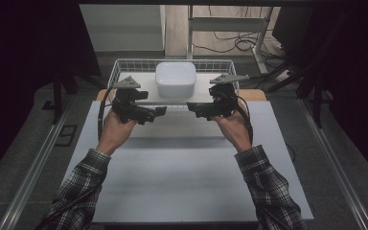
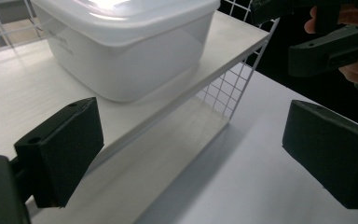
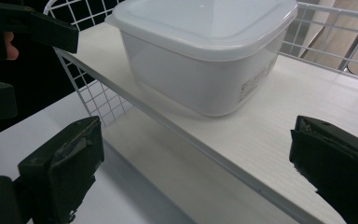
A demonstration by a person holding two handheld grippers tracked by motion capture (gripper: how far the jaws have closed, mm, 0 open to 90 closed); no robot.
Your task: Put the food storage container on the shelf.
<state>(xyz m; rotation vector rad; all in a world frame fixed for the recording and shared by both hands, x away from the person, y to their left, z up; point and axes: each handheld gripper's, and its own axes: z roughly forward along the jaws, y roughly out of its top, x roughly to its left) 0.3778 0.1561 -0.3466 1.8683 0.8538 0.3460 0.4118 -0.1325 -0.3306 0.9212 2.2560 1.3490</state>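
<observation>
The box point(image 1: 175, 79) sits lidded on the shelf point(image 1: 146, 84) inside the wire basket point(image 1: 120, 64), raised above the table point(image 1: 182, 167) for access from both sides. The left gripper point(image 1: 159, 111) and right gripper point(image 1: 191, 108) flank the shelf's front edge, jaws wide open and empty; the box lies ahead of them, between the two, untouched.
</observation>
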